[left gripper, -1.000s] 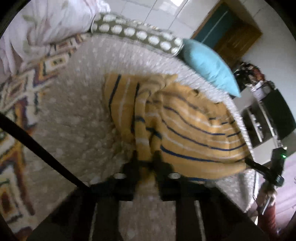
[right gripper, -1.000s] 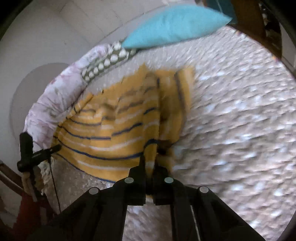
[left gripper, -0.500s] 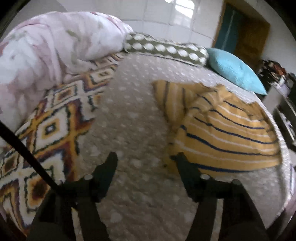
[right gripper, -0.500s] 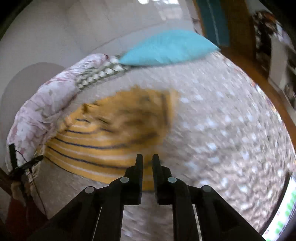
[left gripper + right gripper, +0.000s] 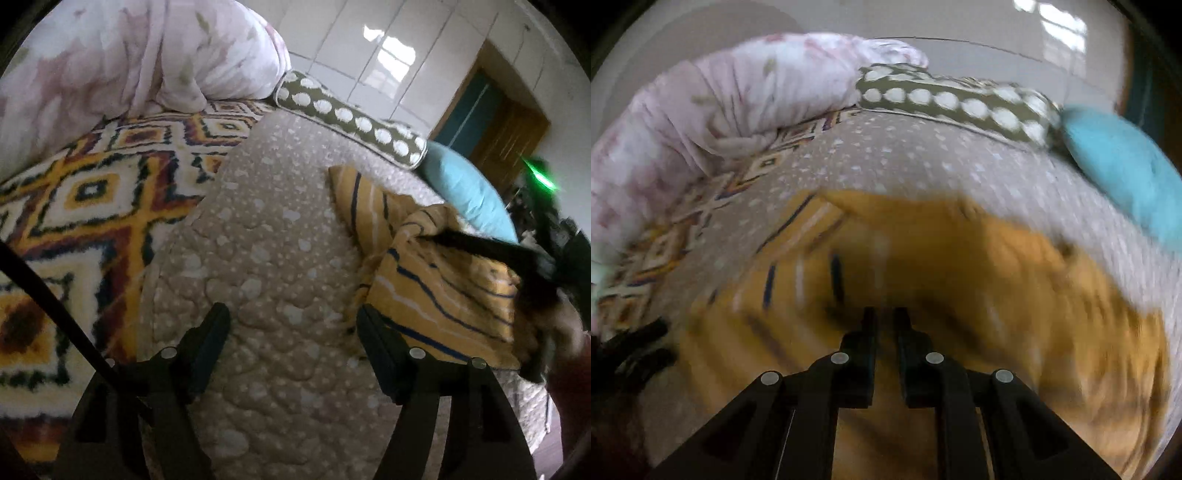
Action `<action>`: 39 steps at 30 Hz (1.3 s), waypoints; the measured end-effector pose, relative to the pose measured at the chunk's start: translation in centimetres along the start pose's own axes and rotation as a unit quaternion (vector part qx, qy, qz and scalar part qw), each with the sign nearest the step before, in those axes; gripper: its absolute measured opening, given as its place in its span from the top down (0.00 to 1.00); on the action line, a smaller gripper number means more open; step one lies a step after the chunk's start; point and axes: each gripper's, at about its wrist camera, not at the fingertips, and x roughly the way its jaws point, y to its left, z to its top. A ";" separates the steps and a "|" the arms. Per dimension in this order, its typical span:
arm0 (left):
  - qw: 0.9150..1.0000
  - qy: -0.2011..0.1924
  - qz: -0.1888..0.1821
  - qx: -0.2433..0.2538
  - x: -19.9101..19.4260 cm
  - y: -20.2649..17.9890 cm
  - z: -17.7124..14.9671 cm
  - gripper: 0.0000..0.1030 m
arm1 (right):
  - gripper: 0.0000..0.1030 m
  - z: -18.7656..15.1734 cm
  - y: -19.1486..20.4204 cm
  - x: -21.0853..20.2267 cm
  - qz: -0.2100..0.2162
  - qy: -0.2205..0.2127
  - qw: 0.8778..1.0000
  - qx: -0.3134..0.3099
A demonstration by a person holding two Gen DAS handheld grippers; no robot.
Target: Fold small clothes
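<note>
A yellow garment with dark blue and white stripes point(image 5: 443, 295) lies folded over itself on the beige quilted bedspread point(image 5: 277, 240). My left gripper point(image 5: 291, 314) hovers low over bare quilt with its jaws opening and nothing between them. Its right finger point(image 5: 373, 332) stands at the garment's left edge. In the right wrist view my right gripper point(image 5: 885, 314) hangs over the blurred garment point(image 5: 960, 258). Its fingers are only a narrow gap apart and hold nothing. From the left wrist view the same tool is a dark blur point(image 5: 480, 247) above the cloth.
A diamond-patterned blanket point(image 5: 92, 192) covers the bed's left side, with a bunched floral duvet point(image 5: 129, 55) behind it. An olive pillow with white dots point(image 5: 347, 114) and a blue pillow point(image 5: 465, 192) line the far edge. A person's hand point(image 5: 569, 321) holds the right tool.
Both grippers have let go of the garment, which now lies folded. The left one opened wide and drew back to the left. The right one swung across over the cloth.
</note>
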 end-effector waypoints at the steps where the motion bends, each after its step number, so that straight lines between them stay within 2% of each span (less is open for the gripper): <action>1: 1.000 -0.003 -0.005 -0.004 -0.1 0.2 -0.1 0.32 | 0.89 1.2 0.4 0.8 -0.008 0.000 1.000 -0.010; 3: 1.000 -0.005 -0.011 -0.008 -0.2 0.3 0.0 0.32 | 0.89 3.7 1.6 2.7 -0.015 0.007 1.000 -0.026; 5: 1.000 -0.007 -0.011 -0.006 -0.2 0.4 -0.1 0.32 | 0.89 5.7 3.0 5.7 -0.019 0.031 0.999 -0.034; 8: 1.000 -0.011 -0.011 -0.005 -0.2 0.4 -0.1 0.32 | 0.89 6.8 4.6 8.0 -0.044 0.043 0.997 -0.050; 11: 1.000 -0.012 -0.012 -0.004 -0.3 0.5 -0.2 0.32 | 0.89 7.7 5.7 8.7 -0.068 0.039 0.995 -0.056; 13: 1.000 -0.012 -0.012 -0.004 -0.3 0.5 -0.3 0.32 | 0.89 8.1 5.5 8.1 -0.064 0.038 0.996 -0.043; 15: 1.000 -0.012 -0.013 -0.005 -0.3 0.5 -0.3 0.32 | 0.79 8.0 4.7 6.6 -0.042 0.036 0.998 -0.015; 16: 1.000 -0.012 -0.013 -0.005 -0.4 0.5 -0.4 0.32 | 0.69 7.5 4.0 5.3 -0.032 0.034 0.999 0.001; 17: 1.000 -0.012 -0.013 -0.005 -0.5 0.6 -0.4 0.32 | 0.68 7.2 3.6 4.4 -0.026 0.031 0.999 0.009; 19: 1.000 -0.012 -0.012 -0.004 -0.4 0.5 -0.3 0.32 | 0.68 5.8 1.8 1.6 -0.011 0.025 0.999 0.031; 23: 1.000 -0.011 -0.003 0.002 -0.3 0.3 -0.3 0.32 | 0.66 0.9 -5.6 -4.2 0.034 0.024 0.992 0.121; 27: 1.000 -0.008 0.010 0.013 -0.1 -0.1 -0.3 0.32 | 0.58 -5.3 -14.5 -8.0 -0.012 0.025 0.981 0.193; 29: 1.000 -0.005 0.016 0.018 0.0 -0.3 -0.4 0.32 | 0.58 -8.5 -19.0 -8.1 -0.027 0.052 0.968 0.243; 31: 1.000 -0.002 0.021 0.022 0.1 -0.4 -0.3 0.32 | 0.58 -12.0 -23.2 -8.8 -0.073 0.067 0.955 0.280; 32: 0.999 0.000 0.025 0.024 0.2 -0.5 -0.3 0.32 | 0.53 -13.1 -24.5 -9.5 -0.096 0.065 0.950 0.291; 33: 0.999 0.001 0.028 0.026 0.2 -0.6 -0.3 0.32 | 0.48 -14.4 -25.8 -10.6 -0.101 0.052 0.945 0.306; 35: 0.999 0.002 0.035 0.032 0.3 -0.8 -0.3 0.31 | 0.46 -16.7 -27.0 -12.9 -0.091 0.024 0.938 0.334; 36: 0.999 0.003 0.038 0.035 0.4 -0.9 -0.3 0.30 | 0.45 -17.5 -26.9 -14.1 -0.103 0.013 0.937 0.334; 39: 0.998 0.008 0.043 0.044 0.5 -1.1 -0.3 0.28 | 0.45 -19.5 -24.8 -16.9 -0.106 -0.029 0.946 0.306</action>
